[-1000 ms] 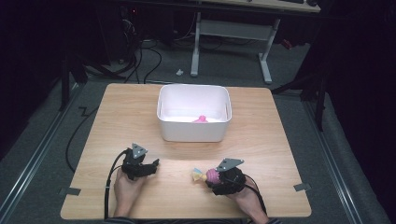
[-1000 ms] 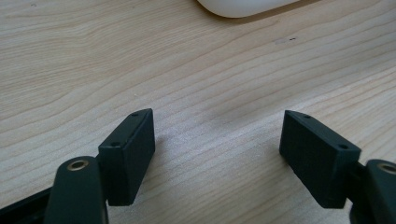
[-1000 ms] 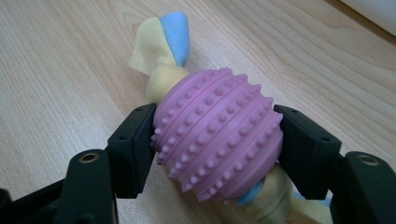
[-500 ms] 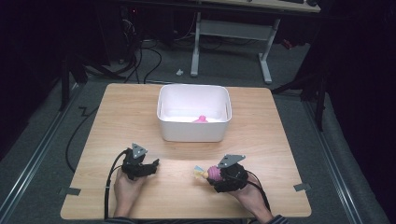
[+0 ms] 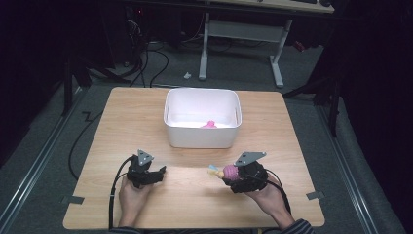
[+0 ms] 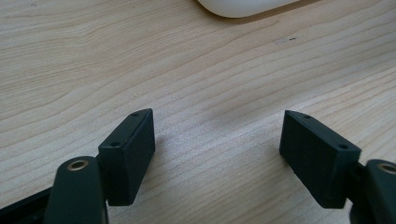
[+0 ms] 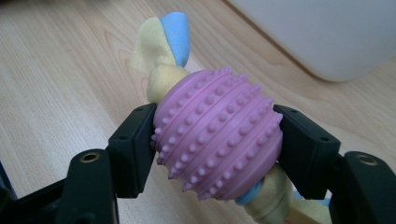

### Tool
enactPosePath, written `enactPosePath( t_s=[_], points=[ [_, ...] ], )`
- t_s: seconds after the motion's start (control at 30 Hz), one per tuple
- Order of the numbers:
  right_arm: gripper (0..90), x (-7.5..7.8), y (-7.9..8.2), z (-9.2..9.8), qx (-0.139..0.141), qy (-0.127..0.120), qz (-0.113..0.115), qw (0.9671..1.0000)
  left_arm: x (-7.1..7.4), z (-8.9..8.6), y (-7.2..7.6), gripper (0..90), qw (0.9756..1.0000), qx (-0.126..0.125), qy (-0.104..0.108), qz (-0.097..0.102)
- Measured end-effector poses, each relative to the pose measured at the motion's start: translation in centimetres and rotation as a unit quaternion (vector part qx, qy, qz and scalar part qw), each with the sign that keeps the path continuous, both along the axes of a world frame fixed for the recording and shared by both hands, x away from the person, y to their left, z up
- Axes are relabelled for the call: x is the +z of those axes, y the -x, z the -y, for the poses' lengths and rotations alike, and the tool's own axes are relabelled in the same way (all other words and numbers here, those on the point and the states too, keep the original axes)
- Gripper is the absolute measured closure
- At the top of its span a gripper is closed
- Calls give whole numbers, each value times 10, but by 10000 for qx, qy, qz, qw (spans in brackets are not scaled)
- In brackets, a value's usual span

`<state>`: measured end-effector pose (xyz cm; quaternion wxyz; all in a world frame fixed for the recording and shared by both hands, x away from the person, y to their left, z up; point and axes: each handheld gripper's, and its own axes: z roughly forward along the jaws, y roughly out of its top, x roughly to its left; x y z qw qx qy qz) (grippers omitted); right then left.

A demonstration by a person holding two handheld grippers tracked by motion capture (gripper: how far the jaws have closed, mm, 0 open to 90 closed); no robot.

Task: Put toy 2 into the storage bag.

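Two black grippers sit low near the front edge of the pale wooden table [image 5: 122,112]. The left gripper [image 5: 158,171] has its jaws spread wide over bare wood grain, gripping nothing. Toward the back edge stands a white rounded plastic bin [image 5: 202,136] with a small pink object [image 5: 210,124] inside. The right gripper [image 5: 225,173] is clenched on a pink studded rubber ball [image 7: 217,135] threaded on yellow-and-blue soft fabric.
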<state>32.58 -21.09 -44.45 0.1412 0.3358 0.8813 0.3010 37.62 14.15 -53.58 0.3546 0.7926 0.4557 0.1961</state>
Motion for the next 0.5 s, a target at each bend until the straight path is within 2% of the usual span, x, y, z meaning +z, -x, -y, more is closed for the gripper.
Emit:
enactPosePath(
  t_s=[0.2,0.5],
  points=[
    [342,20,-4,7,-64,-99,82,9999,0,0,0,270,10000,0,0,1],
    [343,42,-10,8,-18,114,103,9999,0,0,0,270,10000,-2,1,0]
  ],
)
